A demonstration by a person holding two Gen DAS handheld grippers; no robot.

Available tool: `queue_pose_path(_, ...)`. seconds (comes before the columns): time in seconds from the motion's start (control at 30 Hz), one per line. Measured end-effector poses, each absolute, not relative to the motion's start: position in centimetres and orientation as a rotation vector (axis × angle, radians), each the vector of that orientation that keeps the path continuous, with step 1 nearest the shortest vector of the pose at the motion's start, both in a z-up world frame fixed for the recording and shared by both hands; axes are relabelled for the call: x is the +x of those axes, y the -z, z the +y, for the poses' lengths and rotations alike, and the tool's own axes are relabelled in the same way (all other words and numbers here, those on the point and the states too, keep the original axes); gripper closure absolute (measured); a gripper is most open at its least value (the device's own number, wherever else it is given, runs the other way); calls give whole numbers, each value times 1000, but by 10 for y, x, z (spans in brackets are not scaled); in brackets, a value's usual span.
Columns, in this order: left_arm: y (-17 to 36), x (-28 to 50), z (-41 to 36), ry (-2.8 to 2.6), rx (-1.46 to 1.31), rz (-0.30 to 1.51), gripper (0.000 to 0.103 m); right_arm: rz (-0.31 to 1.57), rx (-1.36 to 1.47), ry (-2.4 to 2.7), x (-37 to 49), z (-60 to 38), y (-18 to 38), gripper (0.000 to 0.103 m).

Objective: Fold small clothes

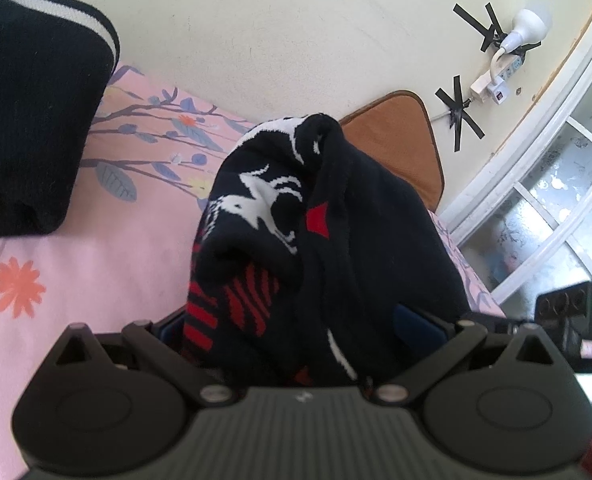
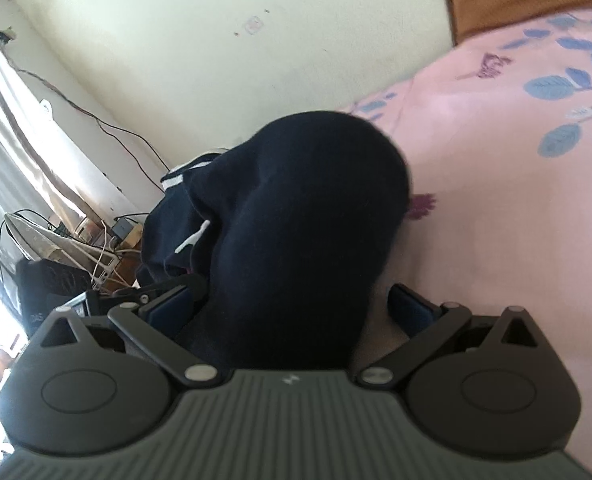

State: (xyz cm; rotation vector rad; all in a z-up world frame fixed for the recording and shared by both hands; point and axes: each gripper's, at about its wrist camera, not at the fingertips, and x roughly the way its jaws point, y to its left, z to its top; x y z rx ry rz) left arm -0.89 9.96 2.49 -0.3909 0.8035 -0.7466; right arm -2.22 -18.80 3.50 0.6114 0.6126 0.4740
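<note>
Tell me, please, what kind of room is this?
Probably a bedroom in a home: a pink floral bedsheet, a brown pillow against the wall, and a window beside the bed.

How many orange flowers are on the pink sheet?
2 orange flowers: a big one near the left edge of the pink sheet, and a tiny one among the blue leaves farther back. The dark clothes may hide more.

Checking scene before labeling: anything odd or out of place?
Nothing damaged or spilled. Only oddity: a power strip and bulb socket fixed to the wall with black tape crosses.
</note>
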Motion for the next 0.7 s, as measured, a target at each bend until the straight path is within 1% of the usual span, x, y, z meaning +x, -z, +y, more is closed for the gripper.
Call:
queue_pose_path(0.13, -30, -9, 90, 738, -364, 860, 0, 679, 685, -527, -5, -206, -35, 0)
queue_pose_path(0.17, -31, -8, 86, 731, -354, 870, 0, 704, 696, -562, 5, -202, -34, 17)
queue_pose_path(0.2, -32, -7, 81, 724, -338, 879, 1, 745, 706, -575, 13, -197, -31, 30)
queue_pose_path(0.23, -34, -6, 75, 715, -317, 885, 1, 752, 690, -555, 17, -190, -32, 30)
queue_pose_path(0.27, -35, -6, 70, 707, -299, 897, 1, 762, 679, -553, 21, -184, -35, 32)
queue_pose_path(0.3, -38, -4, 63, 702, -285, 914, 1, 767, 677, -555, 22, -183, -37, 40)
queue_pose_path(0.37, -46, -1, 49, 702, -269, 921, 1, 757, 694, -590, 20, -190, -46, 50)
queue_pose_path(0.4, -53, 3, 38, 716, -260, 914, 1, 740, 698, -604, 18, -197, -51, 52)
queue_pose_path(0.53, -85, 34, -25, 796, -236, 878, 2, 587, 637, -552, 8, -245, -86, 52)
queue_pose_path(0.63, -106, 62, -94, 857, -185, 824, 2, 479, 623, -451, 6, -301, -108, 52)
queue_pose_path(0.7, -109, 84, -146, 871, -156, 814, 0, 420, 596, -369, 7, -339, -118, 52)
